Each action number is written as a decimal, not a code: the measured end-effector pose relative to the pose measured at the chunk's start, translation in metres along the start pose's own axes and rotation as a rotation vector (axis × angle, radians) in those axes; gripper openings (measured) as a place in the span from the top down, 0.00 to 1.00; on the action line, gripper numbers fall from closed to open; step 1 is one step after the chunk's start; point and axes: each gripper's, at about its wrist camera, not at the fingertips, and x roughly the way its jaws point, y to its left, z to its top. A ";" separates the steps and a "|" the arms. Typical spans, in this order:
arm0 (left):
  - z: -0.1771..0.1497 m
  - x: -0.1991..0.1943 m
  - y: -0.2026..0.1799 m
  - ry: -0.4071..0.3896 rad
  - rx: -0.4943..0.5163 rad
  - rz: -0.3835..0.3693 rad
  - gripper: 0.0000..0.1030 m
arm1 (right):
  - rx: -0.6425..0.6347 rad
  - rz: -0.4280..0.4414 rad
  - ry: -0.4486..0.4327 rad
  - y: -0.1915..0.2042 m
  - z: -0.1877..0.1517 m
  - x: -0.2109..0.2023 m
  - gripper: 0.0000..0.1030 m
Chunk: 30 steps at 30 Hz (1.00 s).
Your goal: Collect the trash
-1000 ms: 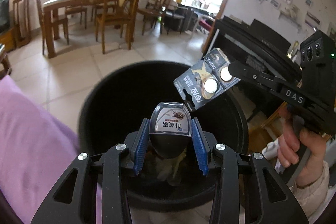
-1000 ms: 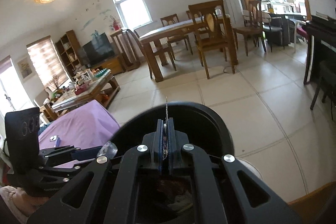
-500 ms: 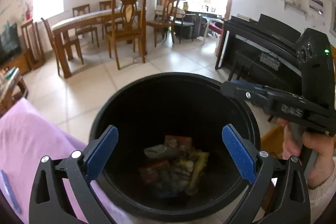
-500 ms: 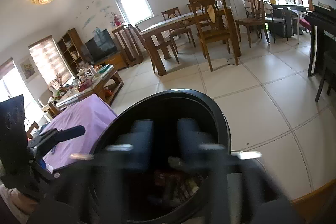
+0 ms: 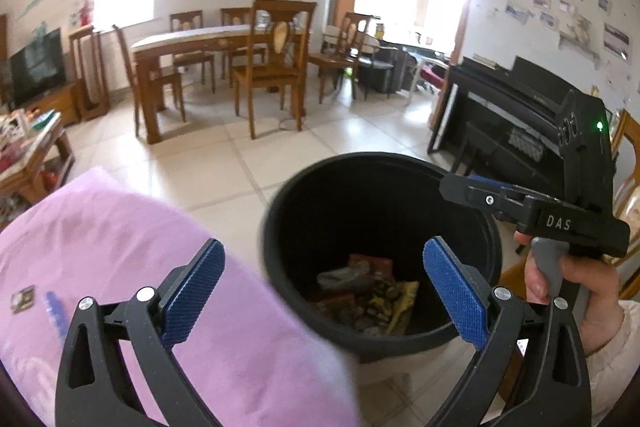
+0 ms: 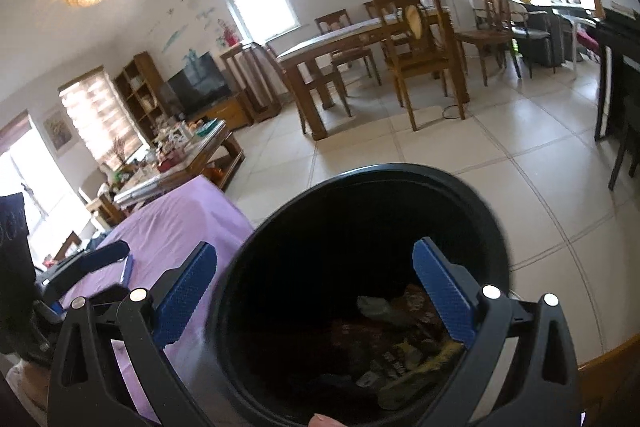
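From the left wrist view, the left gripper [image 5: 324, 291] has its jaws wide apart, and nothing is between the blue pads [image 5: 192, 295]. The jaws have just been opening. The gripper points down at a slant, over the edge where the purple cloth [image 5: 120, 235] meets the black bin [image 5: 280, 227]. The bin stands upright on the tiled floor [image 5: 248, 163], with its round mouth facing up, just beside the cloth. At the bottom of the bin lies the trash [image 5: 368, 291], a loose heap of wrappers; a yellow one lies on the right side of the heap. On the right, the right gripper [image 5: 472, 187] reaches over the far rim of the bin, and a hand [image 5: 568, 287] holds its handle. On the cloth at the left lie a small square packet [image 5: 22, 299] and a blue pen [image 5: 56, 311], both blurred.

From the right wrist view, the right gripper [image 6: 316, 291] is also spread wide with nothing between its pads, and its jaws have just been opening too. It points down at a slant into the mouth of the bin [image 6: 480, 227]. The trash [image 6: 400, 343] is visible deep inside, dark and mixed. The purple cloth [image 6: 180, 223] lies to the left of the bin, and the left gripper [image 6: 92, 259] is over it at the left edge. Behind stand a wooden table [image 6: 340, 43] and chairs.
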 end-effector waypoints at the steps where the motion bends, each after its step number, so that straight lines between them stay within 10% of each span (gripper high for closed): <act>1: -0.002 -0.009 0.013 -0.007 -0.012 0.015 0.05 | -0.014 0.003 0.006 0.009 0.000 0.003 0.05; 13: -0.038 -0.084 0.188 0.018 -0.143 0.230 0.05 | -0.235 0.139 0.144 0.146 -0.018 0.060 0.05; 18: -0.051 -0.090 0.259 0.095 -0.074 0.323 0.05 | -0.336 0.212 0.236 0.202 -0.035 0.085 0.06; 30: -0.058 -0.039 0.308 0.271 0.245 0.244 0.18 | -0.503 0.356 0.440 0.283 -0.063 0.135 0.19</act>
